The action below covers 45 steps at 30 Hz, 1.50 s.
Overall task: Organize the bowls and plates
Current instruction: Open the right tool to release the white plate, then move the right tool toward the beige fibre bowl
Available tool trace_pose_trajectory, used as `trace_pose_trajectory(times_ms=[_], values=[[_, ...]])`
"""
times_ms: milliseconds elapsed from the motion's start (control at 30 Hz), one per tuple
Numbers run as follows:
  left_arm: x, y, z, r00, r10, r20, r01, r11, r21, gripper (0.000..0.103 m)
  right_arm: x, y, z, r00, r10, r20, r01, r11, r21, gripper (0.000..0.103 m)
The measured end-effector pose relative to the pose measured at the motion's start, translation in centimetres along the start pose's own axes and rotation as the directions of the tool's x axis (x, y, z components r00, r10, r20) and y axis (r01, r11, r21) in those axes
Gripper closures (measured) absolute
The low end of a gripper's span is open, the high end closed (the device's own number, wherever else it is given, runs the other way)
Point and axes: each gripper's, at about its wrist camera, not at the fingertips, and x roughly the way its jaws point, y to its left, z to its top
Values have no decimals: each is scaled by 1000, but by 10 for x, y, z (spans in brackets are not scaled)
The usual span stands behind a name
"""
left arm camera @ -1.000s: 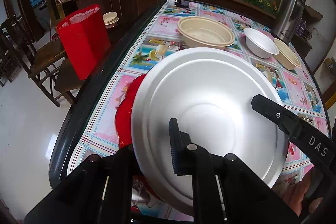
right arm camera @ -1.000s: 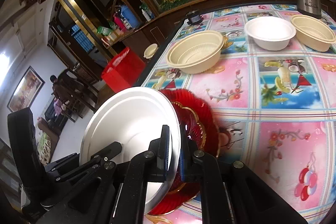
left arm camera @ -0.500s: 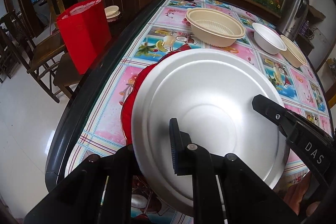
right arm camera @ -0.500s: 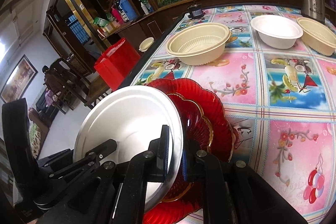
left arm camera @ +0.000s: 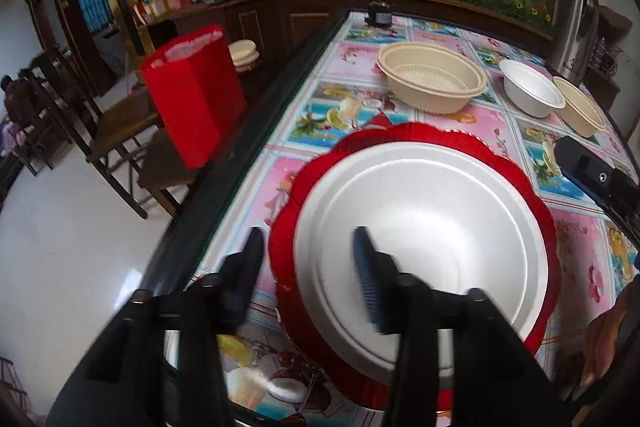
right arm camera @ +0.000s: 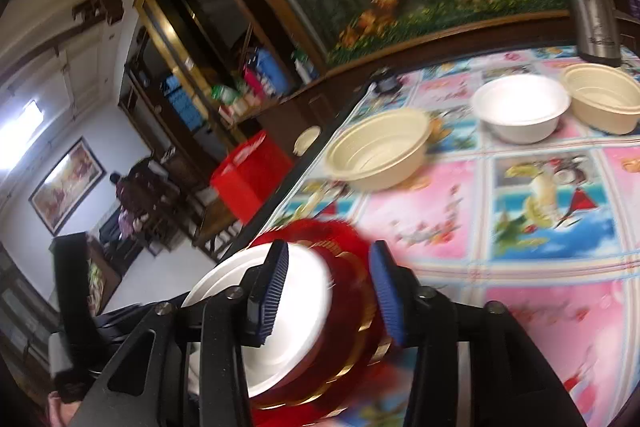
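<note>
A white plate (left arm camera: 432, 227) lies on a red scalloped plate (left arm camera: 532, 187) near the table's left edge. My left gripper (left arm camera: 310, 267) is open, its fingers on either side of the white plate's near rim. My right gripper (right arm camera: 326, 293) is open over the same stack, white plate (right arm camera: 288, 315) and red plate (right arm camera: 352, 291) between its fingers. A large cream bowl (left arm camera: 432, 79), a white bowl (left arm camera: 530, 93) and a second cream bowl (left arm camera: 580, 111) stand farther back; they also show in the right wrist view (right arm camera: 380, 147) (right arm camera: 520, 107) (right arm camera: 604, 99).
The table (left arm camera: 360, 51) has a colourful patterned cloth and a dark rim. A steel thermos (left arm camera: 574, 27) stands at the far right. A red bag (left arm camera: 192, 91) sits on a wooden chair beside the table. A dark wooden cabinet runs along the back.
Both grippers opened and let go of the white plate, which now lies flat on the red plate. The right gripper pulled back and swung.
</note>
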Motion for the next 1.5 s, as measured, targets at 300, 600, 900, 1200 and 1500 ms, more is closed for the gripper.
trace_pose_trajectory(times_ms=[300, 600, 900, 1200, 1500], values=[[-47, 2, 10, 973, 125, 193, -118, 992, -51, 34, -14, -39, 11, 995, -63, 82, 60, 997, 41, 57], [-70, -62, 16, 973, -15, 229, -3, 997, 76, 21, -35, -50, 13, 988, -86, 125, 85, 996, 16, 55], [-61, -123, 5, 986, -132, 104, 112, 978, 177, 21, -57, -93, 24, 976, -155, 152, 139, 984, 110, 51], [-55, -141, -6, 990, -136, 45, 124, 972, 199, 21, -62, -116, 33, 967, -202, 154, 180, 973, 145, 50], [-50, -131, 1, 993, -110, 31, 103, 977, 188, 21, -65, -115, 32, 965, -209, 160, 185, 971, 150, 50]])
